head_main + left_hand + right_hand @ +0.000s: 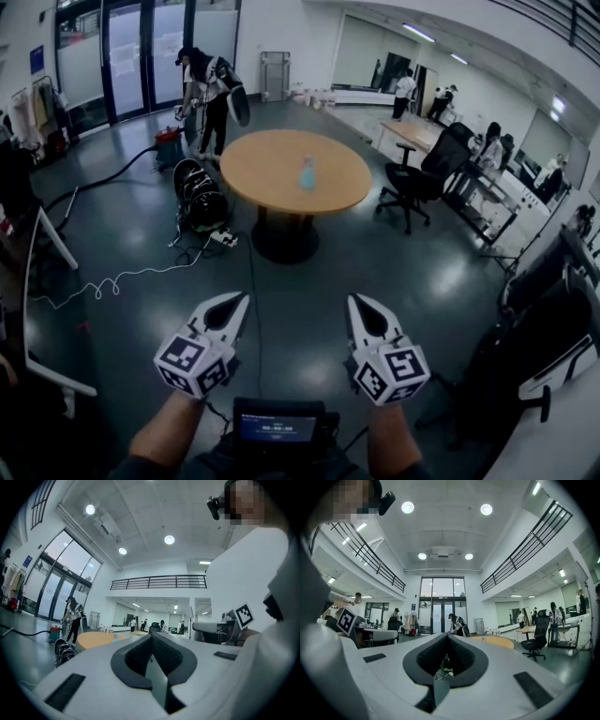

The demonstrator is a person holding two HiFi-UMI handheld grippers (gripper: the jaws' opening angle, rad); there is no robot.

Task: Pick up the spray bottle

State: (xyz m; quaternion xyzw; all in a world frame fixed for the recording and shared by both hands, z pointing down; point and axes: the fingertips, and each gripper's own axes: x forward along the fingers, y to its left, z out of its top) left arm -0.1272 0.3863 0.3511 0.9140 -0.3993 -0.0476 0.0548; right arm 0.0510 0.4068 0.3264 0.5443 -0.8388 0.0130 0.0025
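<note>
A pale blue spray bottle [307, 173] stands upright near the middle of a round wooden table [272, 169], far ahead of me across the floor. My left gripper [239, 298] and right gripper [355, 300] are held side by side low in the head view, both shut with nothing between the jaws and well short of the table. In the left gripper view the table [93, 640] shows small beyond the shut jaws. The right gripper view shows the table [497, 641] with the bottle [484, 640] as a tiny speck.
A black office chair [417, 183] stands right of the table. A person [208, 94] bends over gear behind it, with a black bag [199, 194], a power strip [223, 239] and a white cable [112, 279] on the floor at its left. Desks line the right side.
</note>
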